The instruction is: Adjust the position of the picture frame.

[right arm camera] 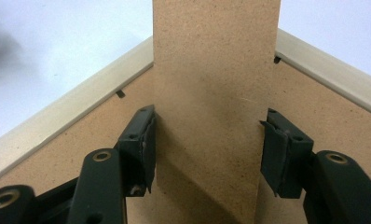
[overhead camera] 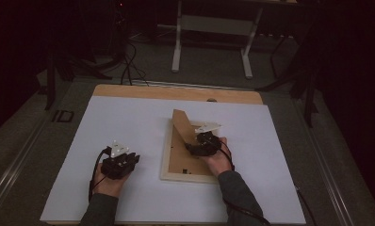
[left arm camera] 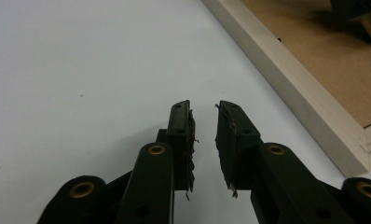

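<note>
While the right hand-held gripper (right arm camera: pixel 207 149) clamps the frame's stand (right arm camera: pixel 216 93) at centre; left hand-held gripper (left arm camera: pixel 204 140) sits slightly open, empty.

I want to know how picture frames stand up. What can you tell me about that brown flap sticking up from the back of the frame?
The brown flap is a flat strip of plain fibreboard, the same stuff as the frame's backing. It is lifted up at a slant from the picture frame, which lies face down on the white table. The right tongs straddle it, one pad at each edge.
</note>
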`<state>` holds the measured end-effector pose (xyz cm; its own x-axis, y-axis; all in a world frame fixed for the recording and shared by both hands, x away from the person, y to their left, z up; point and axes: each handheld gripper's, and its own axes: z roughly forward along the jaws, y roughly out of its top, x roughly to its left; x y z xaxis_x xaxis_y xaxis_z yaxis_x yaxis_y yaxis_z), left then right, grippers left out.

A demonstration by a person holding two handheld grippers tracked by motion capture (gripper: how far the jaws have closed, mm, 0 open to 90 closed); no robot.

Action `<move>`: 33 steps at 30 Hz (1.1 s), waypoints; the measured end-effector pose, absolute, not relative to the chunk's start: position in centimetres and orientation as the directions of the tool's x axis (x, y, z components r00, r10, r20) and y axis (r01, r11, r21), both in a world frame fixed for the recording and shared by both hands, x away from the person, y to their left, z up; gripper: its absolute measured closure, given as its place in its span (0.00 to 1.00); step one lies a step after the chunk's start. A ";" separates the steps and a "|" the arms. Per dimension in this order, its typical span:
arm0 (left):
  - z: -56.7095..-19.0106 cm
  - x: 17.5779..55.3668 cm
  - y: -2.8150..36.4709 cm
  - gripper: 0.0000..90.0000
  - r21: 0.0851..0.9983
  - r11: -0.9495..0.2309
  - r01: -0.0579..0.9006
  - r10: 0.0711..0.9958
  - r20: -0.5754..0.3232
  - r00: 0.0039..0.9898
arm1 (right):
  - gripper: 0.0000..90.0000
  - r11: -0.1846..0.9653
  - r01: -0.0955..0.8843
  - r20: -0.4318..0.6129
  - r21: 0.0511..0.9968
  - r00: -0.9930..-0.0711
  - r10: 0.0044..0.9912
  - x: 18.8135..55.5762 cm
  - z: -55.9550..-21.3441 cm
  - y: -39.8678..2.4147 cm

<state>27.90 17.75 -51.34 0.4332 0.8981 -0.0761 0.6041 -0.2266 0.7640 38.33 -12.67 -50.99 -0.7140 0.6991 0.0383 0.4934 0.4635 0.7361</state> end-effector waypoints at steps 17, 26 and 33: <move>-51.5 27.9 17.5 0.83 0.757 -0.223 0.613 0.886 -0.105 0.453 | 0.40 0.534 0.453 0.011 0.714 -0.770 0.638 37.6 -49.9 -11.4; -51.8 27.8 16.9 0.83 0.749 -0.236 0.619 0.860 -0.136 0.492 | 0.46 0.419 0.531 0.065 0.737 -0.673 0.737 37.6 -49.0 -15.2; -52.1 27.8 16.2 0.83 0.734 -0.259 0.628 0.843 -0.146 0.518 | 0.67 0.328 0.598 0.100 0.732 -0.570 0.816 37.7 -49.7 -17.5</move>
